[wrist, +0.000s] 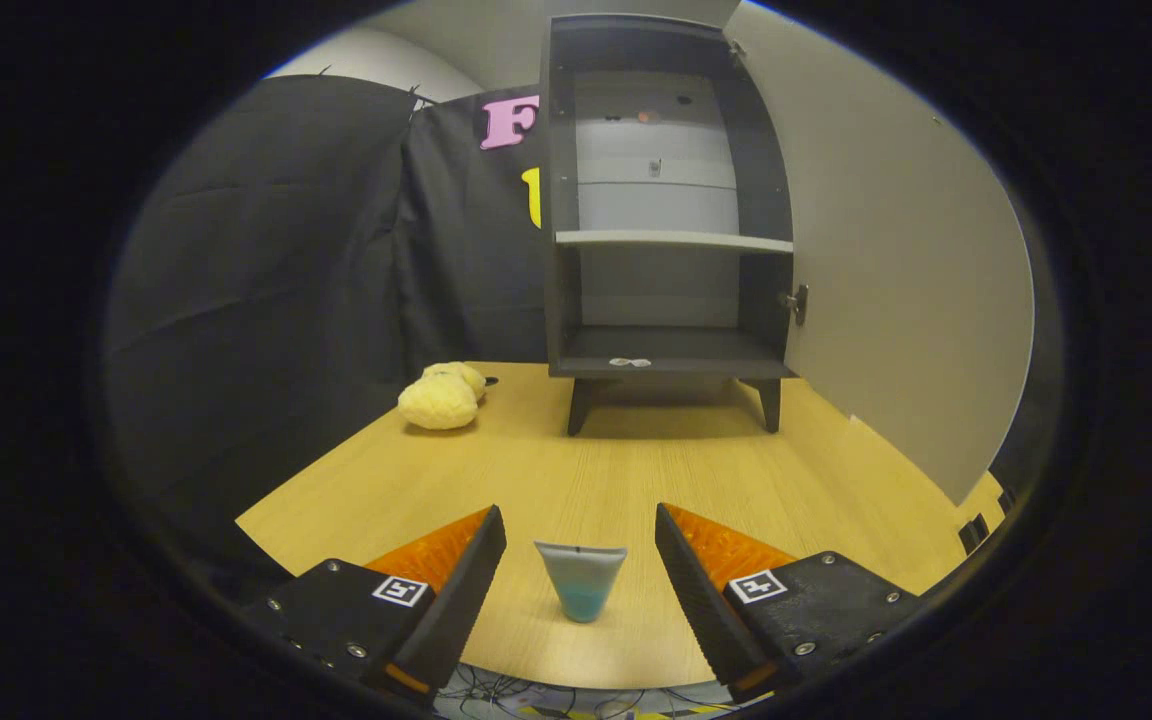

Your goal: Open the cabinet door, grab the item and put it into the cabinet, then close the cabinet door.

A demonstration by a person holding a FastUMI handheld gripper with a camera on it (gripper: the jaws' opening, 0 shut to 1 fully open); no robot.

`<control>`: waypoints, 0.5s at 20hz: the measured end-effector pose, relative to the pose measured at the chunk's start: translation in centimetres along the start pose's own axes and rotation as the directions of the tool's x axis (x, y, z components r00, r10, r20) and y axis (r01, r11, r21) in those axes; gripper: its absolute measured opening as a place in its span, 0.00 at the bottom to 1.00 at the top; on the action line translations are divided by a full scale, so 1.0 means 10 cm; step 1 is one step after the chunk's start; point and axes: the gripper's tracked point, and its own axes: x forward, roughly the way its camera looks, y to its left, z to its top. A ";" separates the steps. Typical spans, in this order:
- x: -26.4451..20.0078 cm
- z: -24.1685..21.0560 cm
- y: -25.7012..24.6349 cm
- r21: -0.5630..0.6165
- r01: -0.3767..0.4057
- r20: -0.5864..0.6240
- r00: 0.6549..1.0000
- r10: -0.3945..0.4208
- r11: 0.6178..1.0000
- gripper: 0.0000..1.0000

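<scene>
Table (596, 470): wooden top, bare between the fingers and the cabinet, so the carry path ahead looks free.
Door (896, 280): already swung wide to the right of the cabinet; the opening step looks done.
Cabinet (666, 200): stands on short legs at the far side of the table, one shelf (674, 240) across the middle, lower bay open and low enough to reach easily.
Toy (441, 398): yellow plush lying left of the cabinet, well apart from the fingers; not in the way.
Gripper (581, 570): fingers spread, released, holding nothing.
Tube (581, 580): small bluish tube standing upright on the table, between the fingers but touching neither; this seems to be the item to grab.
Step in hand: the grab.
How to do it well: keep the tube centred, ease forward a little so the pads cover its body, then close slowly and evenly.
Risk: one finger arriving first could tip it over.
</scene>
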 end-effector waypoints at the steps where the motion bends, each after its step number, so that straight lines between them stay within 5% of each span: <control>1: 0.03 -0.11 0.00 0.005 0.009 -0.024 1.000 -0.009 1.000 0.93; 8: 0.16 -0.54 0.05 0.025 0.056 -0.142 0.988 -0.052 0.998 0.83; 10: 0.23 -0.56 0.02 0.044 0.067 -0.150 0.987 -0.060 0.997 0.74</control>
